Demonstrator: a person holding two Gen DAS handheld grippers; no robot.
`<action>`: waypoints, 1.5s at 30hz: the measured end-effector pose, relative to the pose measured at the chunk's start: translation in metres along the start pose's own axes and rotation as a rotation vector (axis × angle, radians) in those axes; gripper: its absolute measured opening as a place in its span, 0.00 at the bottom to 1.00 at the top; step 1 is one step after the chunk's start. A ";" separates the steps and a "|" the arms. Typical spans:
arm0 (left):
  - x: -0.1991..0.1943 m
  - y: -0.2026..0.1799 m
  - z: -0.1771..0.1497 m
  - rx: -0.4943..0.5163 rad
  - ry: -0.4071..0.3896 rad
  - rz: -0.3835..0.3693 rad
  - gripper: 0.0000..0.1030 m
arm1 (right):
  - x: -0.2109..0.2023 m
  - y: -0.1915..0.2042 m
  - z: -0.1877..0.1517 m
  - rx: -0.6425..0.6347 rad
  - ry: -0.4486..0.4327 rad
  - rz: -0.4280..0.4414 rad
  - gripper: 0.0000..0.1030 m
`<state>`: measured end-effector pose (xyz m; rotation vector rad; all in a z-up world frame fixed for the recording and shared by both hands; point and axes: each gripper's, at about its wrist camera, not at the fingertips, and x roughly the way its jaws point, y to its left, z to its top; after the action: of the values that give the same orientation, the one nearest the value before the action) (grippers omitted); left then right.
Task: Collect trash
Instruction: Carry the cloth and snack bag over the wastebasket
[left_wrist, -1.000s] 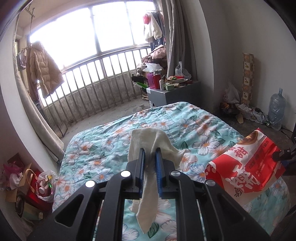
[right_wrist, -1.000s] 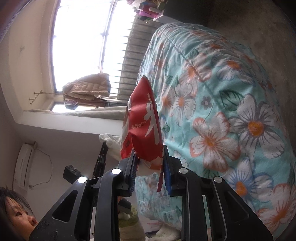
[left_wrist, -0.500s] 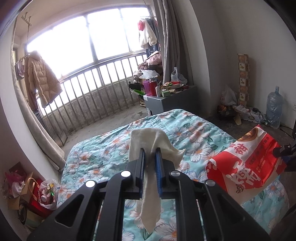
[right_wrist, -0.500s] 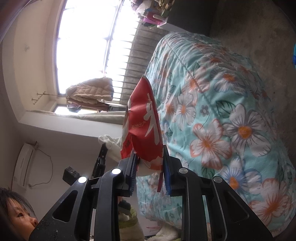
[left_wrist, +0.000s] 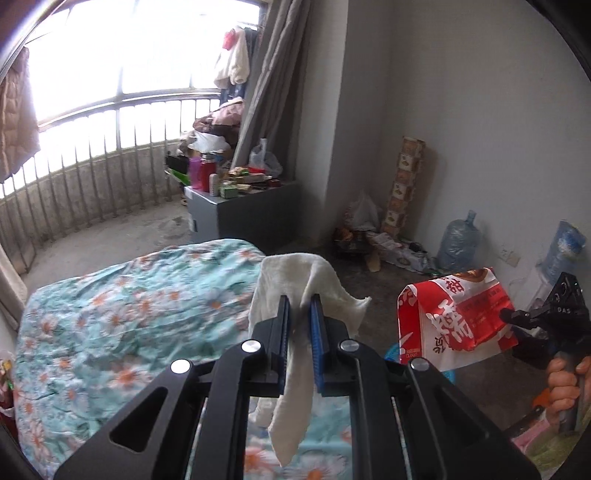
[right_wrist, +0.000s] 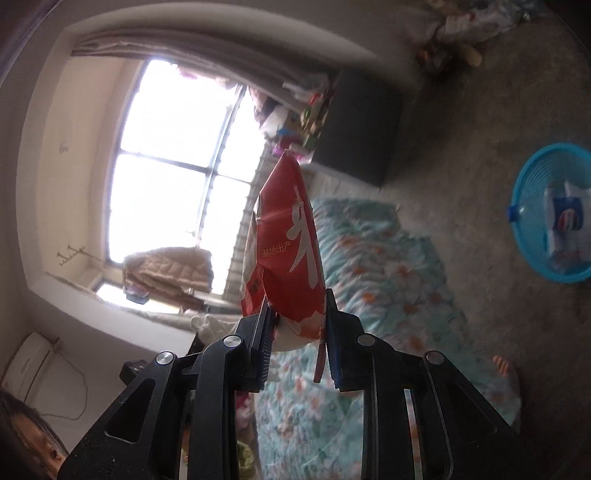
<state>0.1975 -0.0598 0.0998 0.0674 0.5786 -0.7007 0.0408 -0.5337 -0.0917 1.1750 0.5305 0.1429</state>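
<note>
My left gripper (left_wrist: 300, 301) is shut on a crumpled white paper towel (left_wrist: 295, 280), which drapes over and hangs below the fingers above the bed's edge. My right gripper (right_wrist: 297, 319) is shut on a red snack bag (right_wrist: 286, 240) with white characters, held up in the air. The bag (left_wrist: 454, 317) and the right gripper (left_wrist: 517, 317) also show at the right of the left wrist view. A blue plastic basket (right_wrist: 532, 192) stands on the floor at the right of the right wrist view, with a white and blue wrapper (right_wrist: 567, 221) inside.
A bed with a floral teal cover (left_wrist: 122, 306) fills the lower left. A grey cabinet (left_wrist: 243, 214) with clutter stands by the curtain. Water jugs (left_wrist: 458, 240), bags and a stack of boxes (left_wrist: 404, 188) line the far wall. The floor is bare concrete (right_wrist: 480, 110).
Both grippers have swung right, away from over the bed toward the floor. The blue basket has come into the right wrist view. Both grips are unchanged.
</note>
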 end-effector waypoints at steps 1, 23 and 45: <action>0.010 -0.011 0.005 0.001 0.015 -0.037 0.10 | -0.013 -0.006 0.005 0.004 -0.043 -0.030 0.22; 0.292 -0.281 -0.040 0.054 0.548 -0.425 0.16 | -0.130 -0.177 0.030 0.341 -0.395 -0.468 0.23; 0.239 -0.191 -0.024 0.039 0.443 -0.349 0.61 | -0.056 -0.194 0.078 0.143 -0.317 -0.804 0.23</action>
<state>0.2131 -0.3417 -0.0209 0.1630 1.0165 -1.0469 -0.0034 -0.6966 -0.2273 1.0163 0.6982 -0.7680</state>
